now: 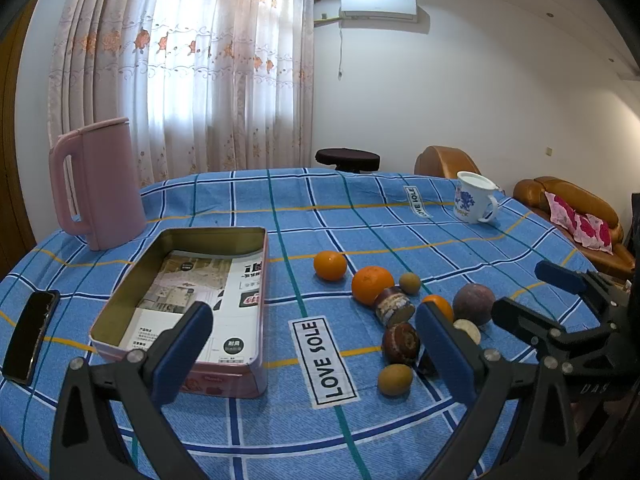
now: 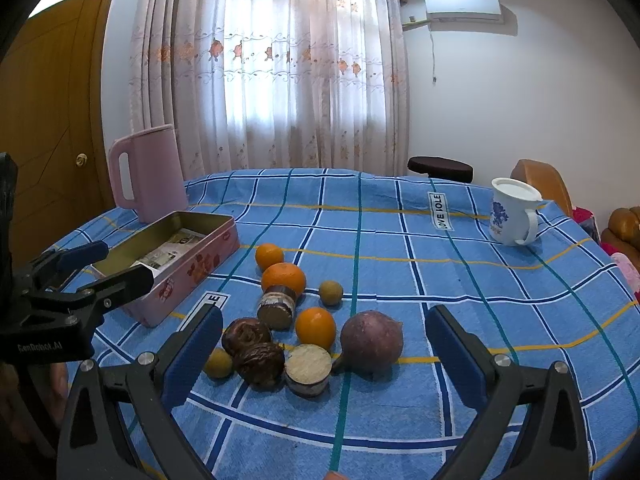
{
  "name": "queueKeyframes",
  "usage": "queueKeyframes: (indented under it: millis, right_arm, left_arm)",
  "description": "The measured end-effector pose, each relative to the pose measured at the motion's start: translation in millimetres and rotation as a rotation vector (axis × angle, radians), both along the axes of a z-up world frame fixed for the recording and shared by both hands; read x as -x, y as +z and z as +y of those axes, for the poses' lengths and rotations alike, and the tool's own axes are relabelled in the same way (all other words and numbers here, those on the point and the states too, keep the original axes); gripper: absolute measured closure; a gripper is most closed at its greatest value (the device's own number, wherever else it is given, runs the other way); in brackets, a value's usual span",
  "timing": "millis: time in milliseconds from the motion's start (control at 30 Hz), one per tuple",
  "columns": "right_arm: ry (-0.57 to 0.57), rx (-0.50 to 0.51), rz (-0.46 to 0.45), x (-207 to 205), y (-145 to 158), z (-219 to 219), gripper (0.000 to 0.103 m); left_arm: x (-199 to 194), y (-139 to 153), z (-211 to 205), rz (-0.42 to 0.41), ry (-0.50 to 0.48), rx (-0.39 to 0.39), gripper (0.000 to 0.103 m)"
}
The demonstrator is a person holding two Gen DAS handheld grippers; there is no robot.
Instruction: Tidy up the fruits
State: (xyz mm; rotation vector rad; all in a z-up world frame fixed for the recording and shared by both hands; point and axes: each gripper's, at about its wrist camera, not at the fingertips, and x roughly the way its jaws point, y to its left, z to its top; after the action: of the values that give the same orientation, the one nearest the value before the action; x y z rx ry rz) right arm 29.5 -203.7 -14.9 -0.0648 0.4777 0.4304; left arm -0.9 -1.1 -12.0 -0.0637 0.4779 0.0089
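A loose cluster of fruits lies on the counter [image 2: 400, 264], which is covered by a blue plaid cloth with two white patches reading "LOVE SOLE" [image 1: 326, 362]. Counted in the right wrist view: three oranges, the far orange [image 2: 269, 256], the big orange [image 2: 283, 278] touching it, and the near orange [image 2: 315, 328]; two small greenish-brown round fruits, one [image 2: 331, 292] beside the big orange and one [image 2: 218, 364] at the near left edge of the cluster; one large dull purple fruit [image 2: 372, 340] at the right; two dark brown wrinkled pieces [image 2: 253, 344] touching each other; and two short cylinders with pale cut tops [image 2: 308, 368], one just behind the near orange and one in front of it. To the left of the cluster stands an open pink rectangular tin [image 1: 240, 376] with printed leaflets on its floor and no fruit in it. A pink kettle [image 1: 100, 184] stands behind the tin, a black phone [image 1: 30, 336] lies left of it, and a white mug [image 2: 514, 212] with blue flowers stands far right. The left gripper [image 1: 316, 350] hovers with fingers wide apart and empty; the right gripper [image 2: 324, 356] likewise frames the fruits with fingers spread wide, holding nothing. The left gripper's body reads "GenRobot.AI" in the right wrist view.
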Motion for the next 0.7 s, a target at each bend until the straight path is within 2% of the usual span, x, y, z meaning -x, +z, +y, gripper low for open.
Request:
queueKeyframes:
  millis: [700]
  right_arm:
    - [-0.015, 0.0, 0.008, -1.2, -5.8, -3.6, 0.001]
  left_arm:
    - [-3.8, -6.2, -3.8, 0.024, -0.014, 0.008, 0.0]
